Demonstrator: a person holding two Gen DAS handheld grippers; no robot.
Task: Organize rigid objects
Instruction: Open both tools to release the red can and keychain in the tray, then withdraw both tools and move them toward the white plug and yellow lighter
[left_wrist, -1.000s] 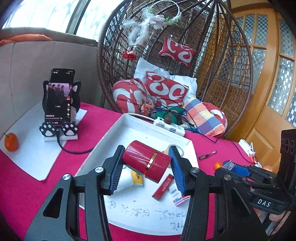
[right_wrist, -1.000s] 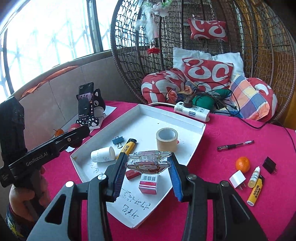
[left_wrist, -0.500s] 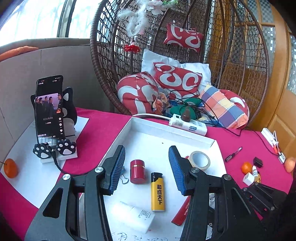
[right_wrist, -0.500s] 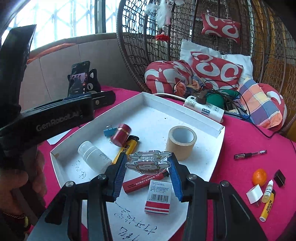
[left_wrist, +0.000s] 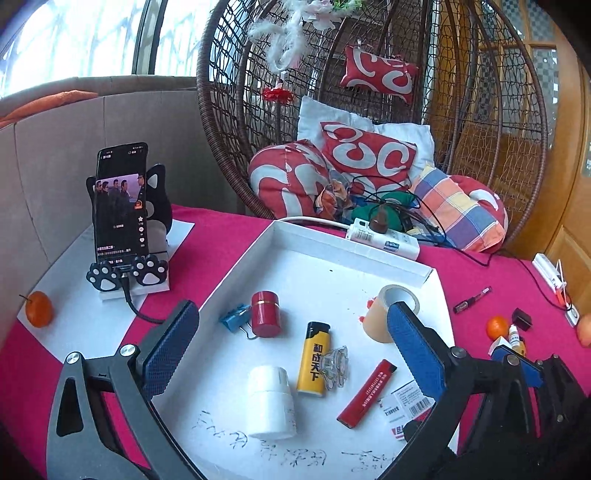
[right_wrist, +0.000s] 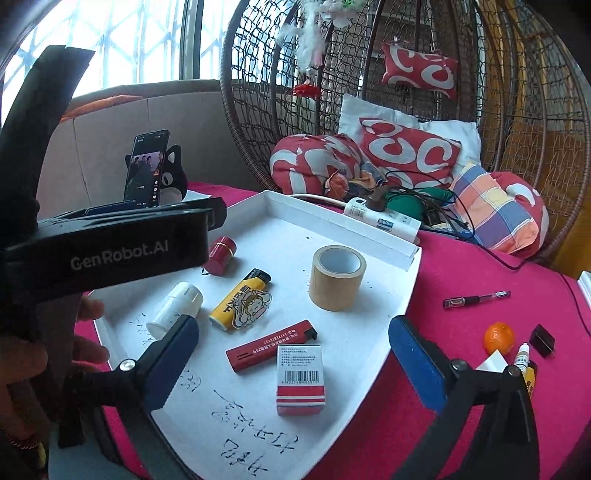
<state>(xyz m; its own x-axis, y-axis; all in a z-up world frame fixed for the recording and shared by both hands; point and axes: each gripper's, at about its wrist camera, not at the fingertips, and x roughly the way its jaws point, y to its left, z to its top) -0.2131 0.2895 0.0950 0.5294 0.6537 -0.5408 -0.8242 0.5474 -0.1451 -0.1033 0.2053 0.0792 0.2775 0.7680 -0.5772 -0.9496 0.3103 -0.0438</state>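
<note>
Pink cloth covers the desk (right_wrist: 461, 266), which carries a white tray (right_wrist: 332, 221). Nearest, over the tray's front edge, the left tool (left_wrist: 291, 343) and right tool (right_wrist: 293, 347) have just been opening; both stand wide apart with nothing gripped. Inside the tray lie a small box (right_wrist: 300, 376), a red lighter (right_wrist: 271, 345), a yellow lighter (left_wrist: 313, 358) touching a clear charm (left_wrist: 334, 367), and a white bottle (left_wrist: 270, 398). Farther in stand a red tube (left_wrist: 265, 313) and a tape roll (right_wrist: 337, 277). Beyond the tray lies a power strip (left_wrist: 384, 240).

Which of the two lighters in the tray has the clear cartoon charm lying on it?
The yellow lighter: the cartoon charm lies across its lower half. The red lighter lies bare, nearer the small striped box.
</note>
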